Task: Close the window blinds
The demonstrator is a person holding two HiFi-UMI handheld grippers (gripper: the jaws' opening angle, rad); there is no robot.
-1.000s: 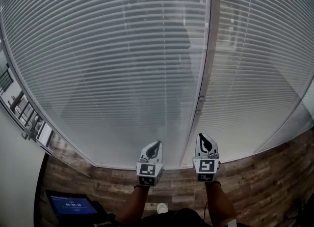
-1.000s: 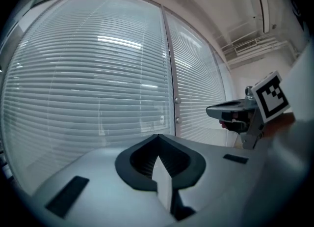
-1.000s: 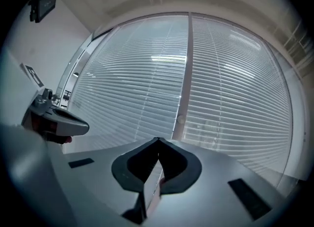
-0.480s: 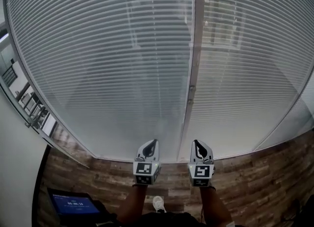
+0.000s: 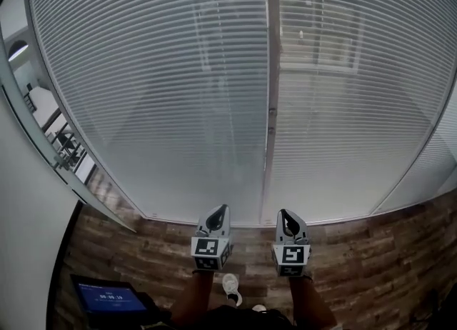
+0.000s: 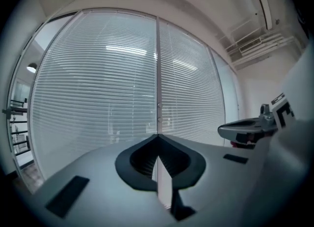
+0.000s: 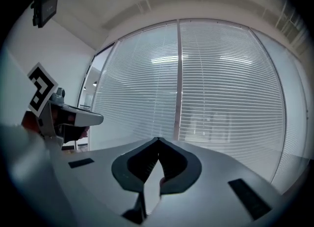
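White slatted blinds (image 5: 157,93) hang over two tall glass panels split by a grey upright post (image 5: 269,50). Two small knobs (image 5: 270,113) sit on that post at mid height. The slats look tilted partly flat, and faint shapes show through them. My left gripper (image 5: 218,214) and right gripper (image 5: 285,216) are held side by side low in the head view, short of the blinds, pointing at the post's foot. Both are shut with nothing between the jaws. In the left gripper view the blinds (image 6: 98,88) fill the scene beyond the left gripper (image 6: 157,136). The right gripper (image 7: 158,139) faces the post (image 7: 177,73).
Wood-plank floor (image 5: 371,250) runs under the window. A lit tablet screen (image 5: 107,298) sits at the lower left. A white wall and frame (image 5: 28,200) bound the left side. A white shoe (image 5: 230,286) shows below my arms.
The post has drifted left and stands straighter in the head view, with more floor showing. Both grippers sit slightly lower and stay shut.
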